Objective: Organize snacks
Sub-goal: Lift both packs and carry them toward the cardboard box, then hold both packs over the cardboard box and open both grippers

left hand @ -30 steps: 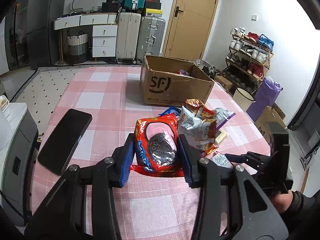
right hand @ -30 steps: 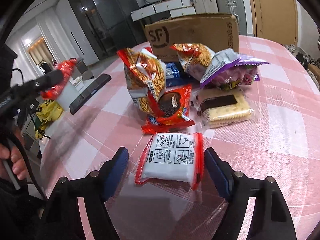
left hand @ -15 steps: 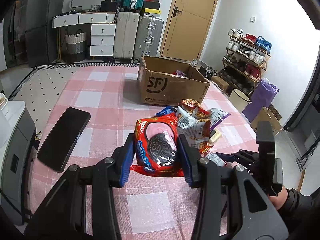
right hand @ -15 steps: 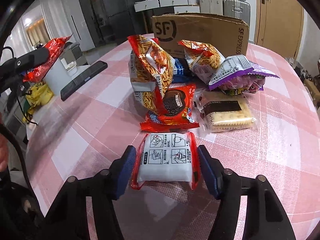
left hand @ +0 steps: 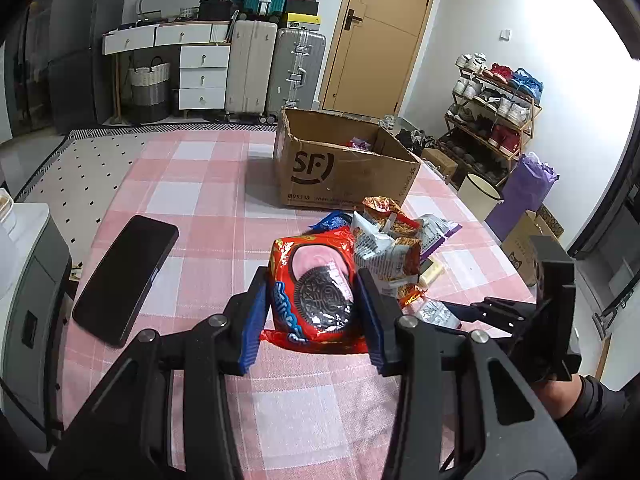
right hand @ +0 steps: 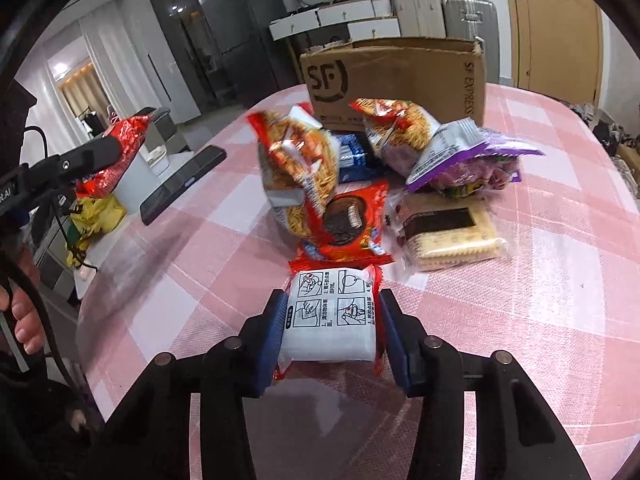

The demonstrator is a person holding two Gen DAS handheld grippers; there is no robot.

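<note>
Left wrist view: my left gripper (left hand: 314, 312) is clamped on the red cookie packet (left hand: 314, 292), its blue pads pressed against both sides, the packet raised above the pink checked tablecloth (left hand: 208, 200). Beyond it, toward the cardboard box (left hand: 340, 168), lies the snack pile, with a noodle snack bag (left hand: 390, 256) nearest my packet. A black phone (left hand: 126, 276) lies flat well to the left of the box, on my side of it. The box stands open at the far end of the cloth, something purple showing inside.

Right wrist view: my right gripper (right hand: 330, 328) is closed on a white sachet with red edges (right hand: 330, 316), printed with instruction pictures, both pads touching its sides. Between it and the box lie a second red cookie packet (right hand: 348, 228), a wrapped cracker sandwich (right hand: 452, 232), a purple-edged bag (right hand: 468, 160) and two noodle bags; a blue packet (right hand: 354, 158) lies just before the box.
</note>
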